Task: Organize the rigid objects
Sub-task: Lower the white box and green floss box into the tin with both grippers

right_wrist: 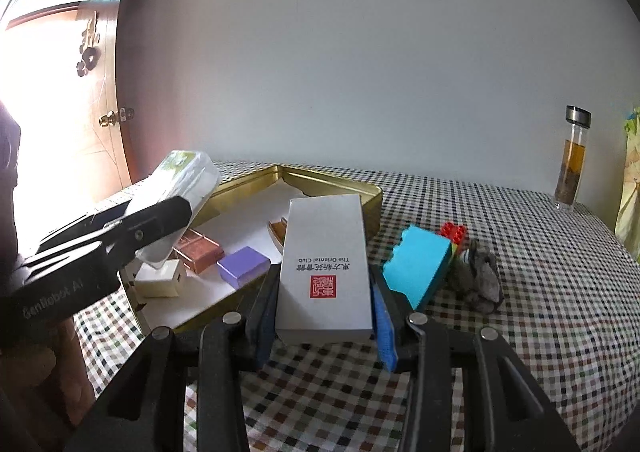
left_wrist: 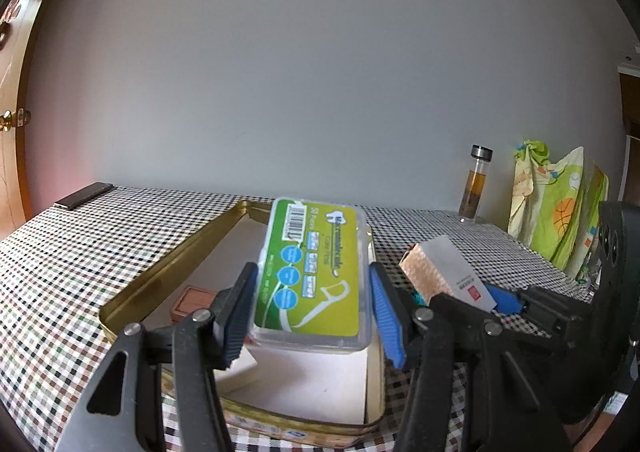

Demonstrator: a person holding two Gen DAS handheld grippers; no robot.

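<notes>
While floss box (left_wrist: 314,272) hides tin (left_wrist: 168,272) floor, grey lump (right_wrist: 480,278) unidentifiable.

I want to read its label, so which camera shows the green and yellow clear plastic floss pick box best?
The left wrist view: the green and yellow clear plastic floss pick box faces the camera label up, held in the left gripper. The right wrist view shows the box only edge-on, washed out by window glare.

A glass bottle (right_wrist: 573,160) of amber liquid stands on the checked tablecloth (right_wrist: 540,292); a wooden door (right_wrist: 96,124) at left.
</notes>
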